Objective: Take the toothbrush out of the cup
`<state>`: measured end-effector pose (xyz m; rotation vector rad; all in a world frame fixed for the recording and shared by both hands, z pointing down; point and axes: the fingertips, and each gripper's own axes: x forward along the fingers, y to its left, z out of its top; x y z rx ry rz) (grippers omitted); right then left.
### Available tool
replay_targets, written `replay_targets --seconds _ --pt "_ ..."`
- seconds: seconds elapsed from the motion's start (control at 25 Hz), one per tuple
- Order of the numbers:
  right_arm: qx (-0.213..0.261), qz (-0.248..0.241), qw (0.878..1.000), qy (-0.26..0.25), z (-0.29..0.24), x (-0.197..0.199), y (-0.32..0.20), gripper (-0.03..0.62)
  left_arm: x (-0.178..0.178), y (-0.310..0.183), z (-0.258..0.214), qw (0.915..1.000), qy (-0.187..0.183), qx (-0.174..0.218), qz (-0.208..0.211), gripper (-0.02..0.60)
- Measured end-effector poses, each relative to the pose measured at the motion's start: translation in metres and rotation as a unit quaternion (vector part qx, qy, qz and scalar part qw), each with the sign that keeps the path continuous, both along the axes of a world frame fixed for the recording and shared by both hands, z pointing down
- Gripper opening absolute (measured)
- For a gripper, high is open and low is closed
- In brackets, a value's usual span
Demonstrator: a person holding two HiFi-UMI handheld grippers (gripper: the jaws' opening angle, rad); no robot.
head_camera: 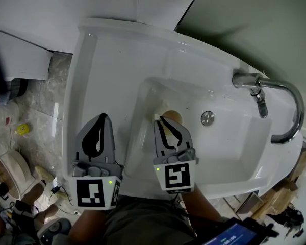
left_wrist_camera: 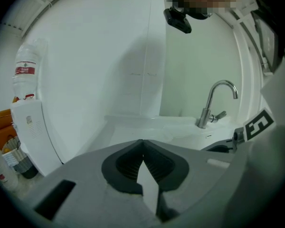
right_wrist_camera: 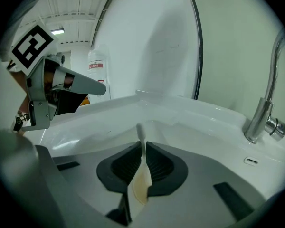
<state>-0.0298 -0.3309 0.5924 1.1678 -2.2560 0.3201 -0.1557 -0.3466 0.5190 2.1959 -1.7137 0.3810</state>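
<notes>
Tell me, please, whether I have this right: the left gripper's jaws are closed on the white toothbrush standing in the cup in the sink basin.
Not quite: it is the right gripper whose jaws are closed on the white toothbrush standing in the cup in the sink basin; the right gripper view shows it. The left gripper holds nothing.

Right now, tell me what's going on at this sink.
A person holds a two-jaw gripper in each hand over a white sink. The right gripper is clamped on the thin white stem of a toothbrush standing in a beige cup in the basin; the brush is not out of the cup yet. The left gripper is shut and empty, hanging over the sink's left rim. The faucet is untouched.
</notes>
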Motion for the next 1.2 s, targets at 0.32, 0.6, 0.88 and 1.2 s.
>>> replay_targets --seconds 0.32,0.6,0.88,1.2 --pt "0.026 0.009 1.0 -0.013 -0.023 0.009 0.003 0.031 0.011 0.007 -0.022 0.9997 -0.002 0.025 0.004 0.011" --pt "0.053 0.026 0.997 -0.045 -0.058 0.018 0.008 0.029 0.024 0.018 -0.053 0.9984 -0.003 0.055 0.014 0.011" --pt "0.096 0.037 0.992 -0.076 -0.112 0.03 0.024 0.029 0.042 0.042 -0.096 0.9953 -0.005 0.093 0.028 0.011" --pt "0.165 0.049 0.978 -0.115 -0.19 0.049 0.05 0.029 0.074 0.073 -0.146 0.9883 -0.004 0.144 0.05 0.011"
